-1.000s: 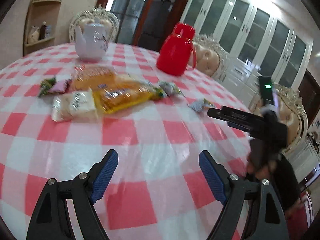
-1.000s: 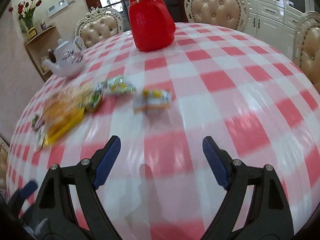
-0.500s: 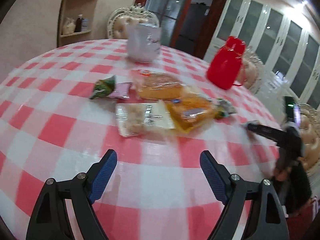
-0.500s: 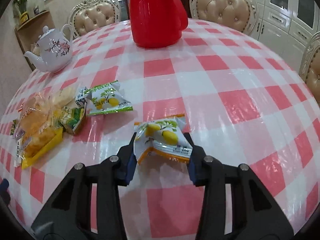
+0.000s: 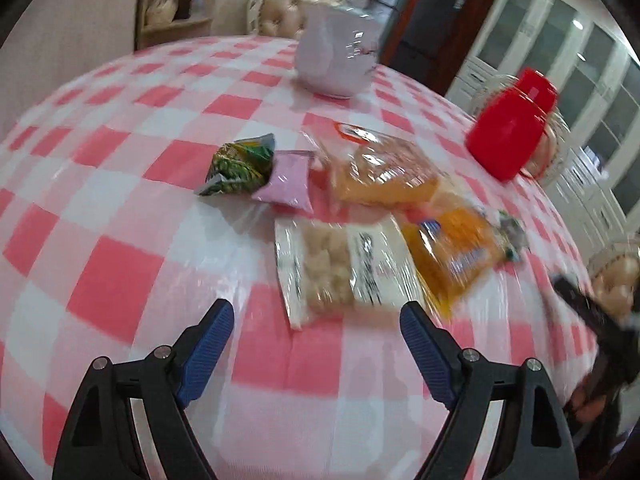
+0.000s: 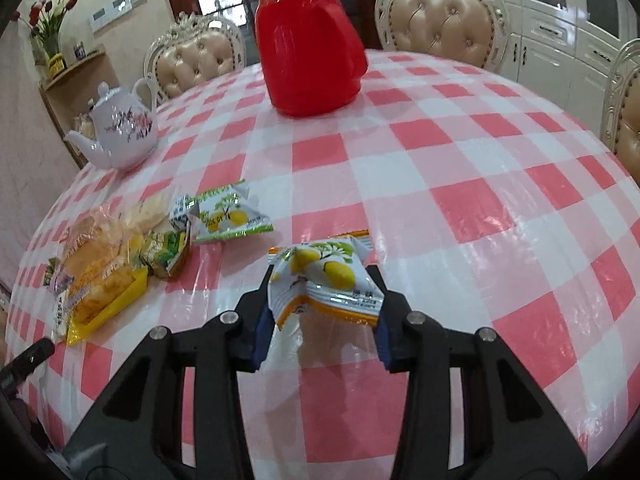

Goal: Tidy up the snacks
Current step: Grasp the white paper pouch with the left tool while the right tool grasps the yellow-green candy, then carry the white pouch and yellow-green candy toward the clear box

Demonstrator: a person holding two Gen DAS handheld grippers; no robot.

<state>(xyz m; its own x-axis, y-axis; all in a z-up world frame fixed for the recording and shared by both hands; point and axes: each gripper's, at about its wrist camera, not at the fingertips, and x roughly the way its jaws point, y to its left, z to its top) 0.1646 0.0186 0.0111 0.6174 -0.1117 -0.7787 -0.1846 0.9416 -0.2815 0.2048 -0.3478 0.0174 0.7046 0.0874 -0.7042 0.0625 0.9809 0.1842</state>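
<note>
My right gripper (image 6: 320, 320) is shut on a white-and-orange lemon snack packet (image 6: 324, 276), which crumples between the blue pads just above the checked tablecloth. A second lemon packet (image 6: 228, 216) with green edges lies to its left. Further left sit a small green packet (image 6: 166, 250) and yellow bread bags (image 6: 100, 284). In the left wrist view my left gripper (image 5: 316, 344) stands open over the cloth, just short of a clear bag of pale biscuits (image 5: 344, 268). Beyond it lie an orange bag (image 5: 452, 252), a bread bag (image 5: 384, 172), a pink packet (image 5: 288, 182) and a green packet (image 5: 240, 162).
A red thermos jug (image 6: 308, 40) stands at the back of the round table (image 6: 480, 208), a white floral teapot (image 6: 120, 132) at the far left. Padded chairs (image 6: 444, 24) ring the table. The right gripper's dark body (image 5: 596, 320) shows at the left view's right edge.
My right gripper closed on the lemon packet and lifted it slightly. The left gripper swung across the table toward the pile of snacks, staying open.
</note>
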